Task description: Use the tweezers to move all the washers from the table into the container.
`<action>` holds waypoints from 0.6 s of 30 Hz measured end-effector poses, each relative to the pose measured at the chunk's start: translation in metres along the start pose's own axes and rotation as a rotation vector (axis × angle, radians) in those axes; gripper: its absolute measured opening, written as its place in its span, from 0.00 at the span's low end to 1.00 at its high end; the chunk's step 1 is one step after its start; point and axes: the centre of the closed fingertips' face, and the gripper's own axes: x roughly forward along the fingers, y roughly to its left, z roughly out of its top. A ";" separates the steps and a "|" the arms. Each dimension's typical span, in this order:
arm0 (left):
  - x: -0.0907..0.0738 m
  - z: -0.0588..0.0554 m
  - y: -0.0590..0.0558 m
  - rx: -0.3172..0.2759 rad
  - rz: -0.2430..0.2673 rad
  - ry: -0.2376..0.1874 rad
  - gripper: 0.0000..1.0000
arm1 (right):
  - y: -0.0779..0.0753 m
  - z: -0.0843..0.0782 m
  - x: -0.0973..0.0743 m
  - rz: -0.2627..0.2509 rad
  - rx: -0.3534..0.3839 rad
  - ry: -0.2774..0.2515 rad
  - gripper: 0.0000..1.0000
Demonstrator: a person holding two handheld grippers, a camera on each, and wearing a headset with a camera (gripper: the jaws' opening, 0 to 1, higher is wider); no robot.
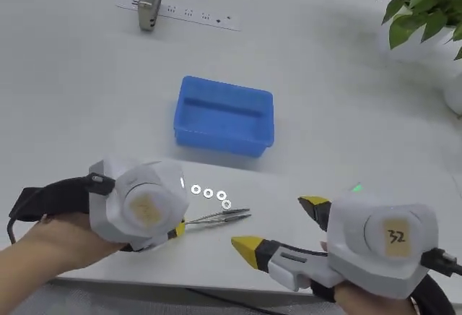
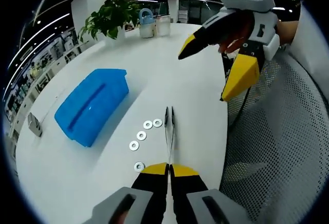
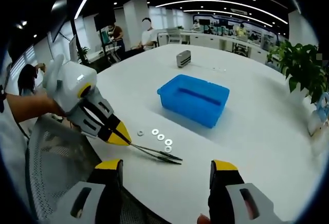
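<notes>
Several small metal washers [image 1: 208, 193] lie in a short row on the white table [image 1: 325, 113], just in front of the blue container [image 1: 224, 116]. My left gripper [image 1: 177, 228] is shut on the handle end of the steel tweezers [image 1: 219, 217]. Their tips rest on the table beside the nearest washer [image 2: 157, 123] and hold nothing. The left gripper view shows the tweezers [image 2: 169, 131] running straight out from the closed yellow jaws. My right gripper [image 1: 280, 222] hovers open to the right of the tweezers, with nothing between its fingers. The container [image 3: 194, 98] looks empty.
A power strip with a grey adapter [image 1: 150, 1] lies at the far side. A potted plant [image 1: 422, 8] stands at the far right. The table's near edge runs right under both grippers, and a mesh chair [image 2: 267, 147] sits below it.
</notes>
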 end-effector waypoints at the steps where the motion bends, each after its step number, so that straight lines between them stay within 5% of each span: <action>1: -0.004 0.004 0.000 0.005 0.003 -0.009 0.00 | 0.003 -0.001 0.003 0.013 -0.031 0.013 0.59; 6: -0.025 0.019 -0.010 0.000 0.015 -0.022 0.00 | 0.014 -0.014 0.024 0.052 -0.206 0.090 0.33; 10: -0.039 0.037 -0.020 0.004 0.025 -0.080 0.00 | 0.034 -0.014 0.041 0.139 -0.198 0.094 0.26; 18: -0.054 0.053 -0.025 -0.001 0.049 -0.110 0.00 | 0.053 -0.002 0.051 0.218 -0.263 0.096 0.15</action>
